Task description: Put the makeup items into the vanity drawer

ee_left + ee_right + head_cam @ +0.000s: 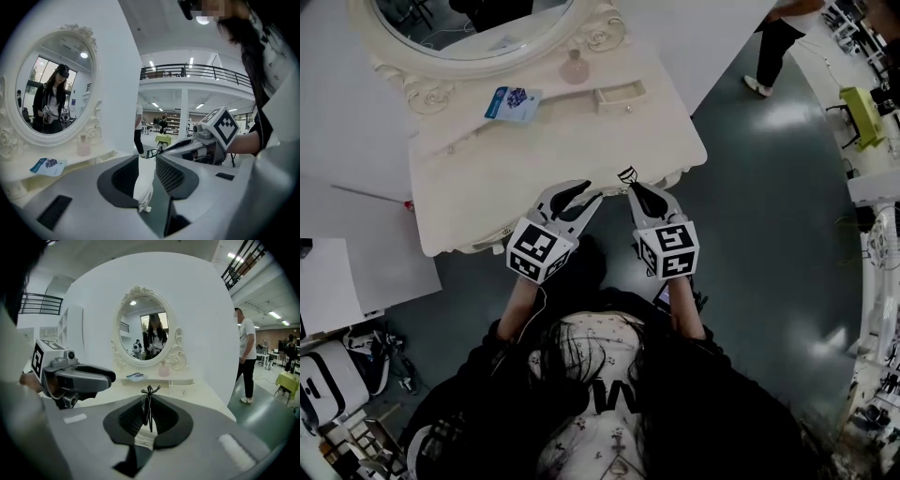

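The cream vanity table (534,178) carries an oval mirror (478,28), a pink bottle (575,67), a blue packet (513,103) and a small open drawer (619,95). My right gripper (633,187) hovers over the table's front edge, shut on a thin black wire makeup tool (149,399) that sticks up between its jaws (627,174). My left gripper (587,191) is beside it at the same edge, open and holding nothing. In the right gripper view the drawer (181,388) lies ahead, slightly to the right.
A person (778,42) stands on the floor beyond the table's right side. A green cart (862,112) is at the far right. White partition walls back the vanity, and bags and gear (337,375) lie on the floor at lower left.
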Motion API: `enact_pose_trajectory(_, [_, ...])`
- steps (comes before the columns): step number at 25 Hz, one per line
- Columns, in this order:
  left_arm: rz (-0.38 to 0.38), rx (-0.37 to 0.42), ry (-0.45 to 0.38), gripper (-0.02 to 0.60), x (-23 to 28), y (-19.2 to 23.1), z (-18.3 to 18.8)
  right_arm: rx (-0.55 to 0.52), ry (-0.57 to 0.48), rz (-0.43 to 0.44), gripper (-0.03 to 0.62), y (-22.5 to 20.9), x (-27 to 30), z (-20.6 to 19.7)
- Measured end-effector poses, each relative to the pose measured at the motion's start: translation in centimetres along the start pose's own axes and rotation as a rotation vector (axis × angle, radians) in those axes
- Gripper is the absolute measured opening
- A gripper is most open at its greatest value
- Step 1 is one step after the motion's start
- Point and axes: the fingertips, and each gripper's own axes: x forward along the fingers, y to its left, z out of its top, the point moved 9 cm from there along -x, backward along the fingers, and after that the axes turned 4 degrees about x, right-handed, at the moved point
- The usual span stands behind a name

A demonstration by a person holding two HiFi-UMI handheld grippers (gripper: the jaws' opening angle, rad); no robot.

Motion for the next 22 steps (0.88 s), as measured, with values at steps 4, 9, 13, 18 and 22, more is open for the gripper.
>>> enact_pose_trajectory(4, [-0.007, 0.049, 0.016, 0.115, 1.2, 3.1, 0.4, -0.009, 0.013, -0.002, 0.029, -0.1, 3.1, 1.2])
enact_pose_trajectory(9, [-0.019, 0.029, 0.009, 0.115, 2.1, 6.6, 0.4, -0.009, 0.026, -0.019, 0.029, -0.3, 6.1, 2.4])
enact_pose_trajectory(13, [-0.021, 0.023, 0.008, 0.115, 2.7, 8.6, 0.2, -0.012, 0.034, -0.036, 0.029, -0.5, 7.6, 2.8])
enact_pose_trajectory(18, [-0.027, 0.013, 0.010, 0.115, 3.5, 9.5, 0.1, -0.018, 0.044, -0.041, 0.029, -0.7, 8.3, 2.7])
enact_pose_trajectory(22, [-0.023, 0.011, 0.004, 0.115, 4.0, 9.3, 0.6, -0.028, 0.047, -0.035, 0.029, -1.6, 8.5, 3.4])
